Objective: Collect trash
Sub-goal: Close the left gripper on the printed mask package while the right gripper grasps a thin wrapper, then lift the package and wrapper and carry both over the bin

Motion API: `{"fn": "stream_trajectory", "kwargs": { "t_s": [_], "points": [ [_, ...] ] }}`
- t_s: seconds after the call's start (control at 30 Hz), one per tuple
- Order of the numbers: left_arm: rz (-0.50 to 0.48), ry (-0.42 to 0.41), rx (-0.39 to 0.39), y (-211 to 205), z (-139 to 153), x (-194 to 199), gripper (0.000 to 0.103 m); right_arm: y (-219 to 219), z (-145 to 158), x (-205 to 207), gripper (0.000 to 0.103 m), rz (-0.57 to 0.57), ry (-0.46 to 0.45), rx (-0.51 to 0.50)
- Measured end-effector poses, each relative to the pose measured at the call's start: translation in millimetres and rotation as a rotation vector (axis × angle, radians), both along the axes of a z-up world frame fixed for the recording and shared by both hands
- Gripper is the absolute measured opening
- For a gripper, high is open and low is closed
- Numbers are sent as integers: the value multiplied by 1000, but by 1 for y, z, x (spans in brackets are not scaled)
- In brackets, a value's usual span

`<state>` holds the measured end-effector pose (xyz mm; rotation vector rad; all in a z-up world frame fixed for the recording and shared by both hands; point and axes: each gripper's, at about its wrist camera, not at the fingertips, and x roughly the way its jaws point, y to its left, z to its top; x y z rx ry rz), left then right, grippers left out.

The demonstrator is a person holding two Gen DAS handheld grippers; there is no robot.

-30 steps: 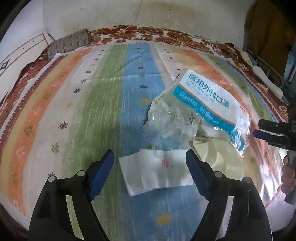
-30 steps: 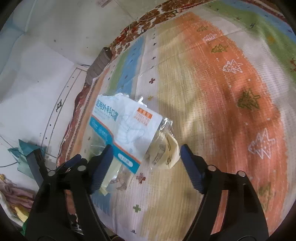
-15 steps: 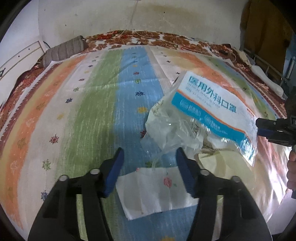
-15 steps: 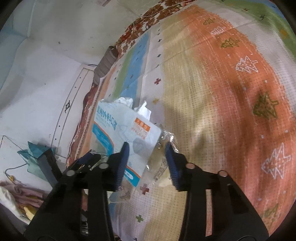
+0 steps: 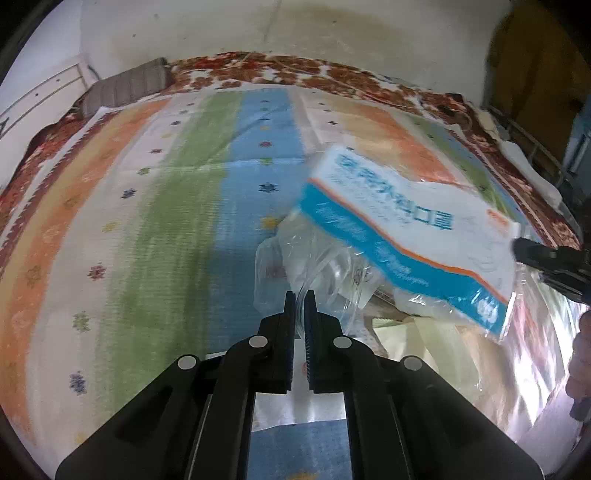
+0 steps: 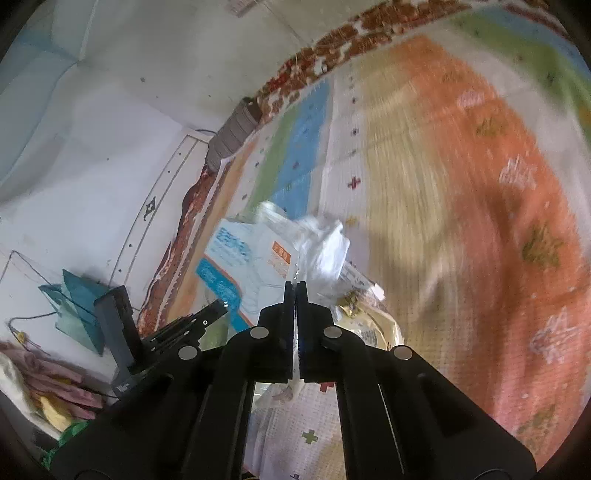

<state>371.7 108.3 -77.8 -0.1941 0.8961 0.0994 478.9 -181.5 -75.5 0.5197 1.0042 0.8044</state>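
Note:
A clear plastic bag [image 5: 317, 273] printed with a white and blue mask label [image 5: 406, 225] is lifted off the striped bedspread [image 5: 177, 206]. My left gripper [image 5: 300, 295] is shut on the bag's crumpled clear edge. My right gripper [image 6: 295, 286] is shut on the bag's other edge by the orange label patch [image 6: 280, 258]; its black fingers also show in the left wrist view [image 5: 535, 254]. A white tissue [image 5: 295, 406] lies under my left gripper. Yellowish wrappers [image 6: 369, 328] sit in the bag.
A grey striped bolster [image 5: 125, 86] lies at the bed's far left. A white wall [image 5: 258, 26] stands behind the bed. Clothes and a teal bag [image 6: 74, 306] lie on the floor left of the bed. Metal rails [image 5: 535, 147] stand at the right.
Both grippers went from wide open to shut, each closing on an edge of the plastic bag. The bag has risen off the bedspread and stretched between them.

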Motion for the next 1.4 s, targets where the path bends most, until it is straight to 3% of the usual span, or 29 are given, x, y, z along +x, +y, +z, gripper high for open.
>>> {"fn": "stream_trajectory", "kwargs": {
  "t_s": [0.2,0.6,0.87,1.27,1.4],
  "points": [
    [84,19,-33,17,19,-15,4,-9,24,-15,0,-2,-50,-47],
    [116,-66,-175,20,78,-58,4,-1,79,-75,0,45,-184,-128],
    [130,-38,-195,9,82,-81,4,9,90,-116,0,49,-239,-277],
    [112,-15,-279,-8,94,-127,4,15,125,-188,0,34,-380,-341],
    [118,-45,-215,-22,103,-143,4,6,134,-208,0,10,-394,-316]
  ]
}}
